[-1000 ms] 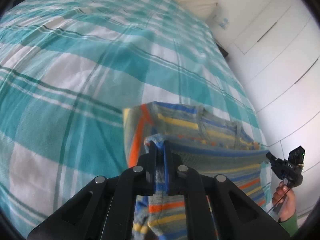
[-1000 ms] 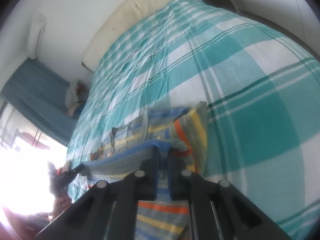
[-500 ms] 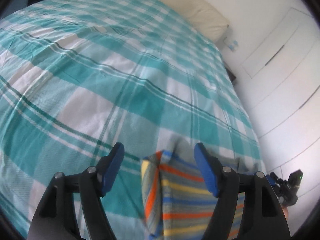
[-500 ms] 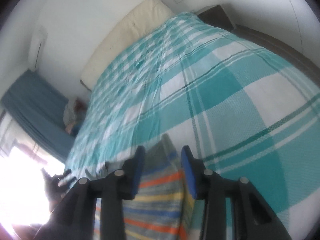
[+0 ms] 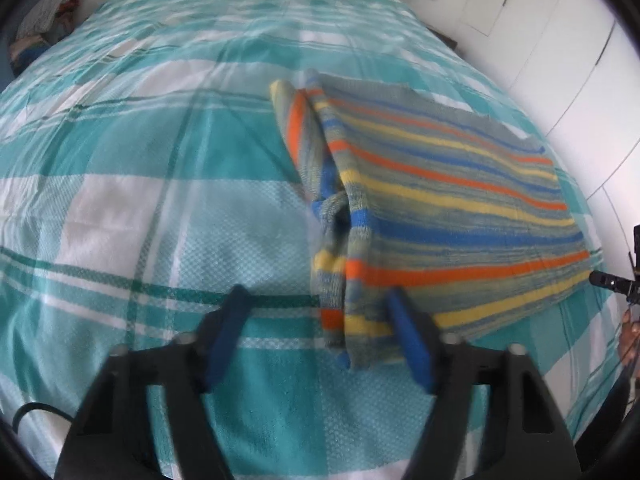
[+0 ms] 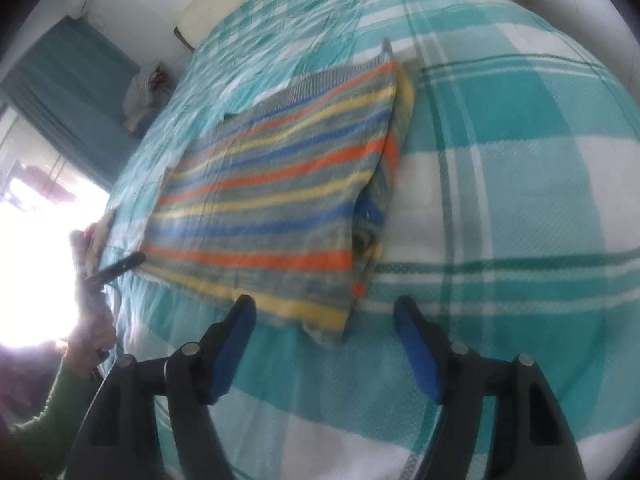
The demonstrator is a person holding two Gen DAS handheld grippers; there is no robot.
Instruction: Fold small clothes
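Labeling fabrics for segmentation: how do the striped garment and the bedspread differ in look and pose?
The striped garment has narrow orange, yellow and blue bands on grey; the plaid bedspread has broad teal and white checks. The garment is folded into a layered rectangle, while the bedspread lies spread as a single sheet over the bed. The garment covers only a patch; the bedspread fills most of both views. Both lie flat, and neither is gripped by the open left tongs or right tongs.

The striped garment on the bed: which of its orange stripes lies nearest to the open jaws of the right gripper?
On the striped garment, the widest orange stripe, lowest in the right wrist view, just above the yellow hem band; the other orange stripes lie farther up.
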